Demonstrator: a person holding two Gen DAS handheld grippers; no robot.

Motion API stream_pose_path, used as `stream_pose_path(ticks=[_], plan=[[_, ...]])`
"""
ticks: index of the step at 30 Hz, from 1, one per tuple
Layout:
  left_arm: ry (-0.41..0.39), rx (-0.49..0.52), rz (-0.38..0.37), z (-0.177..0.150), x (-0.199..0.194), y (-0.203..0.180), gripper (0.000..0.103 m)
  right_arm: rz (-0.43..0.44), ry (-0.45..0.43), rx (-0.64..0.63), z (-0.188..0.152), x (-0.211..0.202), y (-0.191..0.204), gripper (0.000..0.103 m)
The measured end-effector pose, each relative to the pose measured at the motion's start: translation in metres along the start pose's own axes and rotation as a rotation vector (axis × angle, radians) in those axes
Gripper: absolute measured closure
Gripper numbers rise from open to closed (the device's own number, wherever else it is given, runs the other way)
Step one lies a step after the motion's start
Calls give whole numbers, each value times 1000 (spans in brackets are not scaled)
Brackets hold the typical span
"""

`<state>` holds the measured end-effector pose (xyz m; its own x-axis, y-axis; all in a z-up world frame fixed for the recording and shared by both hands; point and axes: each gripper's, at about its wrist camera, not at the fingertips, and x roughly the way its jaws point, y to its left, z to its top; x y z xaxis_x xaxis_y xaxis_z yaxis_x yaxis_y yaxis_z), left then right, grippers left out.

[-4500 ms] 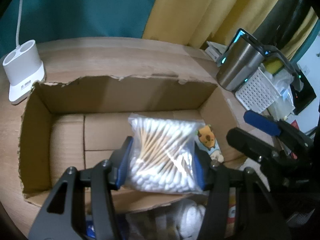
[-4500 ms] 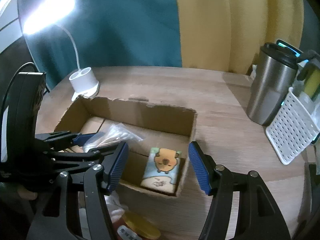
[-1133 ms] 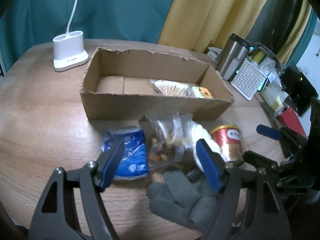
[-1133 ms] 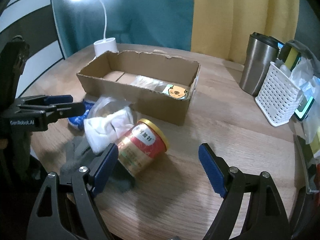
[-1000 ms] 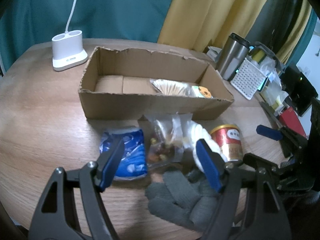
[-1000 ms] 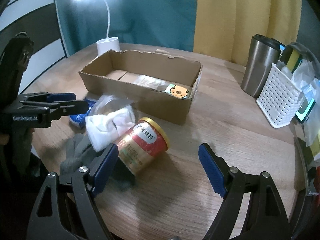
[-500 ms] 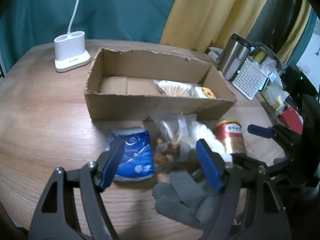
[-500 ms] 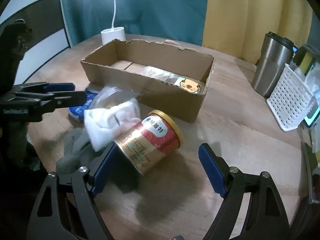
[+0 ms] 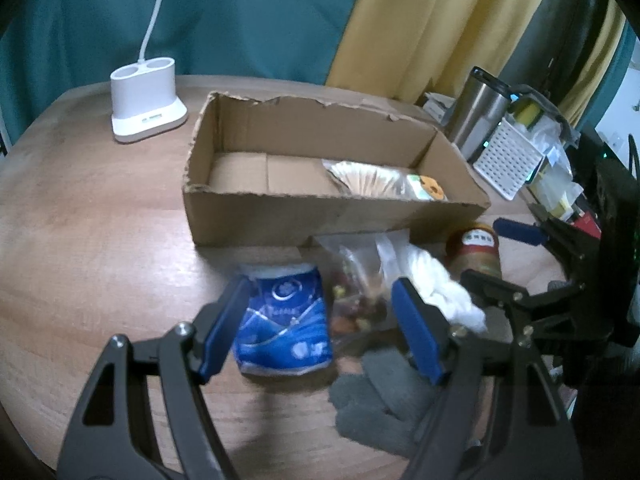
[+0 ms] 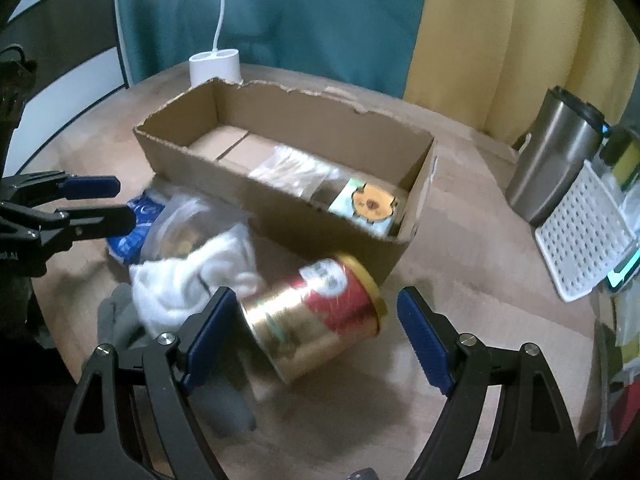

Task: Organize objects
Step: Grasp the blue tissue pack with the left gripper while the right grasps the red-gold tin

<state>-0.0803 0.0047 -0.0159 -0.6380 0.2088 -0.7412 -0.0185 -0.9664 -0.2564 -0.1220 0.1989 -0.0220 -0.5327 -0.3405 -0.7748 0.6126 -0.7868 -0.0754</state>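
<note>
An open cardboard box on the round wooden table holds a bag of cotton swabs and a card with a cartoon animal. In front of it lie a blue tissue pack, a clear snack bag, a white cloth, grey gloves and a red-and-gold can on its side. My left gripper hangs open above the tissue pack and snack bag. My right gripper is open, its blue pads either side of the can without touching it.
A white lamp base stands behind the box at the left. A steel tumbler and a white perforated basket full of small items crowd the right side. Curtains hang behind the table.
My right gripper has come closer to the can, which now lies between its pads. The left gripper has stayed over the tissue pack and snack bag. Earlier, it set the swab bag in the box.
</note>
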Motion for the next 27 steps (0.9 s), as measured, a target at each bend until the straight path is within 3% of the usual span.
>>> stream_pose_path(ticks=[5, 10, 12, 27], plan=[[6, 4, 4, 3, 3, 2, 28, 20, 20, -50, 2, 9, -3, 18], [13, 1, 21, 2, 5, 9, 28, 84, 81, 48, -1, 16, -15, 20], [22, 0, 27, 0, 7, 11, 28, 79, 78, 57, -2, 15, -15, 27], [79, 45, 91, -9, 24, 17, 28, 44, 50, 136, -18, -3, -21, 27]])
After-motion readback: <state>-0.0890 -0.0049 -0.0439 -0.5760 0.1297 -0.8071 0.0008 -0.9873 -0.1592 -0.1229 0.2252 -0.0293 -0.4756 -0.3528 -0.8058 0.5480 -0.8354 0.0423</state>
